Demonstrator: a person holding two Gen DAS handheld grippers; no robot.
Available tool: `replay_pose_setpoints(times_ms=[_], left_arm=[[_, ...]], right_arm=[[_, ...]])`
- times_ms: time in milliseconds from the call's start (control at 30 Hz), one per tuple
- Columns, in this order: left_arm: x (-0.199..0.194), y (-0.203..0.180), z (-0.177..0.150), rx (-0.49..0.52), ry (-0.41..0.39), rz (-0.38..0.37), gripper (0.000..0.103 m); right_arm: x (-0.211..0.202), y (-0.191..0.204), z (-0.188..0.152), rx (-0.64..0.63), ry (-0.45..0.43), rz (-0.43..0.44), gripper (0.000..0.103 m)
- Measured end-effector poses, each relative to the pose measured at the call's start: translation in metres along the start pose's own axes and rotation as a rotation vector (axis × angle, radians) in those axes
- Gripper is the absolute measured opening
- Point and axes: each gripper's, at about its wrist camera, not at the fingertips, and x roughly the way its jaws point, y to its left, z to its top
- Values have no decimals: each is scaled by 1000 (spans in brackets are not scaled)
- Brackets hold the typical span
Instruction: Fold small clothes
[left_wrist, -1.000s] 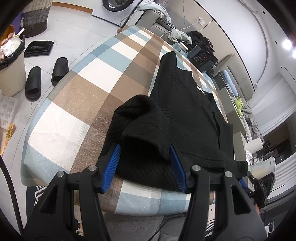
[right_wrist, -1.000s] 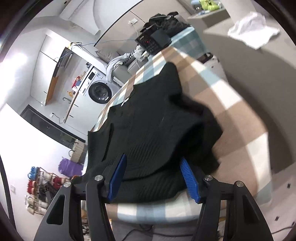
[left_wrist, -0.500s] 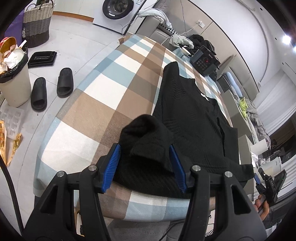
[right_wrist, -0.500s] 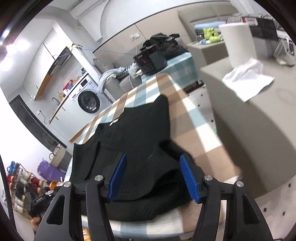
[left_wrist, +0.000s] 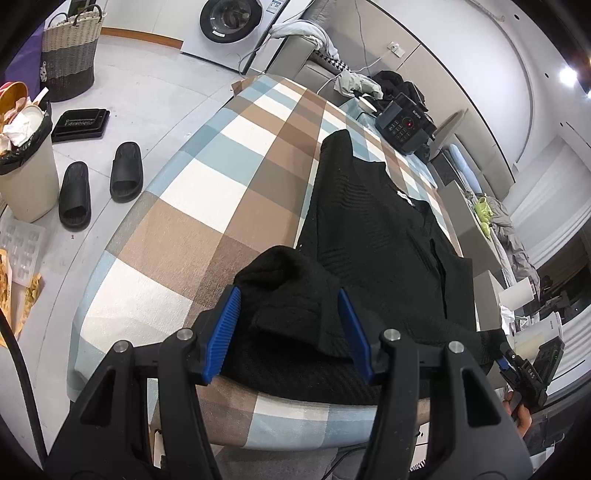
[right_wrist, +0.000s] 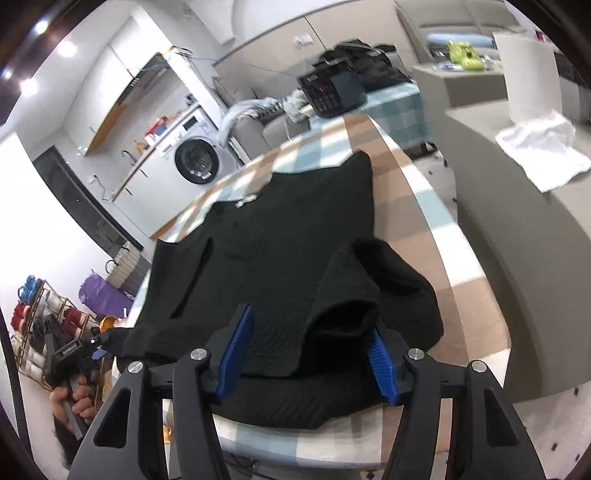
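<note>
Black knit garment (left_wrist: 373, 236) lies spread on the plaid-covered bench (left_wrist: 207, 206), running from lower centre toward the upper right of the left wrist frame; in the right wrist view (right_wrist: 280, 240) it fills the middle. Left tool (left_wrist: 290, 328): jaws apart, a bunched sleeve fold between the blue pads, whether they press on it I cannot tell. Right tool (right_wrist: 310, 350): jaws apart over a rolled sleeve end at lower centre (contact on the right pad unclear, frame slightly blurred). Black slippers (left_wrist: 99, 184) sit on the floor, left.
</note>
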Motion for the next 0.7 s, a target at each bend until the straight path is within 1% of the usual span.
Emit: replay_pose_setpoints(times_ms=[100, 333, 433, 500, 600, 667, 700], left_arm=[[3, 0, 0, -6, 5, 1, 51], [10, -1, -1, 4, 6, 11, 51], [9, -7, -2, 36, 5, 2, 51], [3, -13, -3, 62, -8, -27, 51], [-3, -23, -7, 105, -7, -45, 50], [-3, -27, -8, 128, -13, -44, 50], [0, -27, -7, 130, -13, -23, 50]], right_arm=[[5, -2, -1, 27, -3, 25, 61], [9, 2, 2, 30, 3, 29, 60], [10, 2, 1, 28, 7, 22, 60], [10, 1, 1, 29, 8, 23, 60], [10, 0, 0, 34, 8, 22, 60], [10, 0, 0, 36, 7, 24, 61], [10, 0, 0, 37, 7, 23, 61]])
